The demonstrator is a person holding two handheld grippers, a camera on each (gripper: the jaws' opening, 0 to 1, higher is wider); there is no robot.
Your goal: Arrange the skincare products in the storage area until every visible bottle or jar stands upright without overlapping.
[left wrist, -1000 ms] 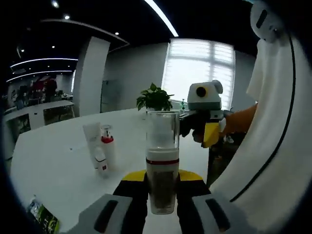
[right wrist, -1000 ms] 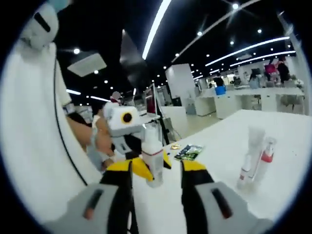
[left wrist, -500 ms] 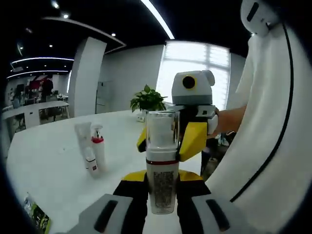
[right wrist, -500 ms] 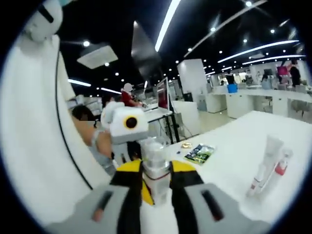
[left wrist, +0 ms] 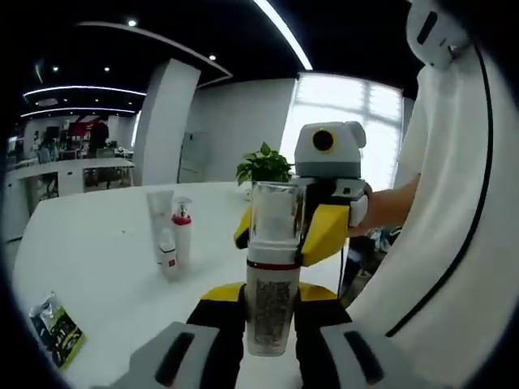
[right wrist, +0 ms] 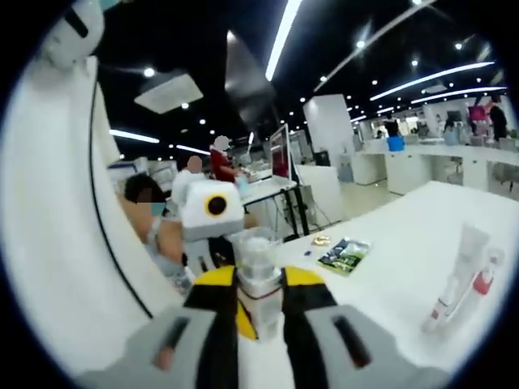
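We hold the left tongs (left wrist: 269, 312) low and level, their 2 yellow-tipped jaws closed against the sides of an upright bottle (left wrist: 270, 284). Our right tongs (right wrist: 258, 301) face them from the other side, jaws pressed on the same bottle's upper part. In the left gripper view, our hand (left wrist: 381, 207) grips the right tongs behind their yellow jaws.

Right gripper (right wrist: 258, 298) fingers (right wrist: 216, 296) clamp bottle (right wrist: 258, 279).

Both views face each other at close range across the bottle (left wrist: 270, 292) (right wrist: 258, 279), low over the bench (left wrist: 105, 259) (right wrist: 405, 259).
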